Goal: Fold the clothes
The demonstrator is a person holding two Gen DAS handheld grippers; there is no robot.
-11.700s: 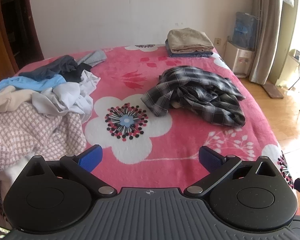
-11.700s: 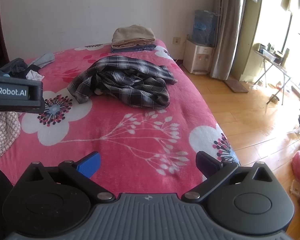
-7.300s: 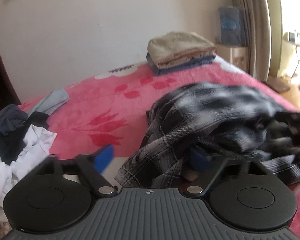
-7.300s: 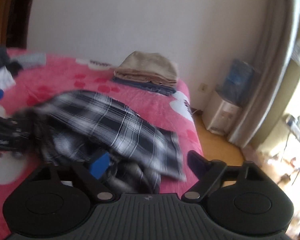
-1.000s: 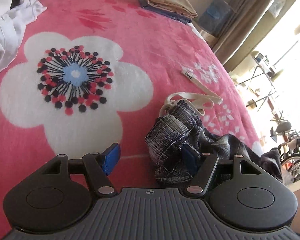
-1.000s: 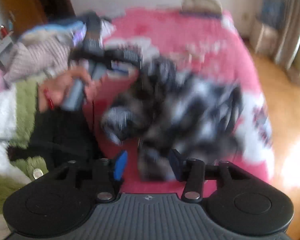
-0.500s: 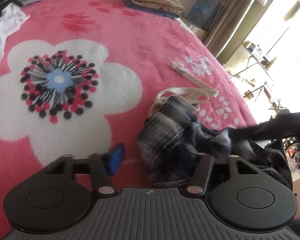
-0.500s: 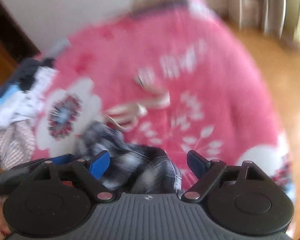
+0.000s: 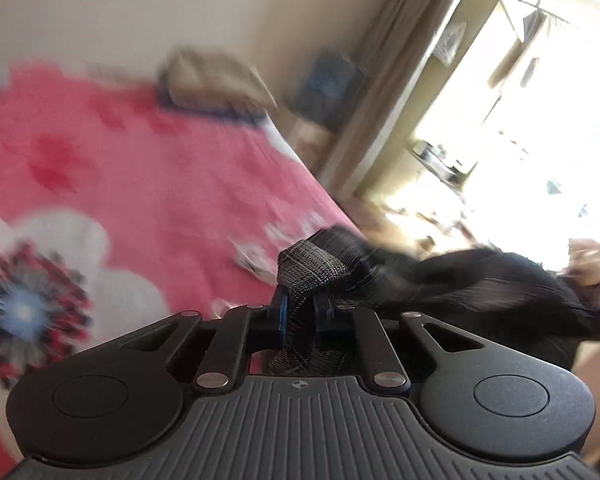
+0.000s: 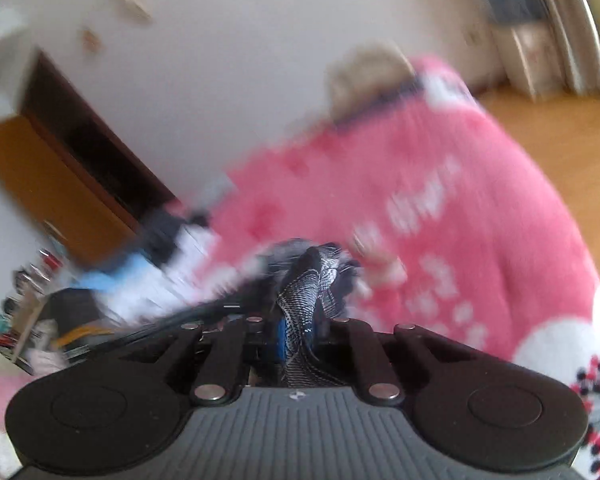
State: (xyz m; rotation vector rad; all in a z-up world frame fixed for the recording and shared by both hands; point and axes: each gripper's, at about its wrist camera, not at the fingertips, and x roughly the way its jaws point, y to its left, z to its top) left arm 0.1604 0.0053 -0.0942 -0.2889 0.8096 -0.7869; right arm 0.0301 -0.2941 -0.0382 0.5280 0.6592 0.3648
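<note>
Both grippers are clamped on the same plaid shirt (image 9: 312,266), each view blurred by motion. In the left wrist view, the left gripper (image 9: 300,312) has just been closing, and its blue pads now pinch a bunched fold of the grey-and-black checked cloth; the fabric stands up between the fingers and trails off to the right as a dark, stretched mass held above the pink floral blanket (image 9: 172,184). In the right wrist view, the right gripper (image 10: 300,332) has likewise just been closing, and its jaws stand nearly together with a narrow twist of the same plaid cloth squeezed between them, rising just past the fingertips.

Beyond the shirt, the blanket covers the bed, with a large white flower with a dotted centre (image 9: 28,308) at the left of the left wrist view. A folded stack of clothes (image 9: 216,80), beige on top of dark blue, sits at the far end of the bed near the wall. A heap of unfolded clothes (image 10: 140,276), white, light blue and dark, lies on the left of the right wrist view, though the blur makes single garments hard to separate. A curtain (image 9: 396,64) hangs beside the bright window, and a wooden floor (image 10: 560,136) shows to the right of the bed.
</note>
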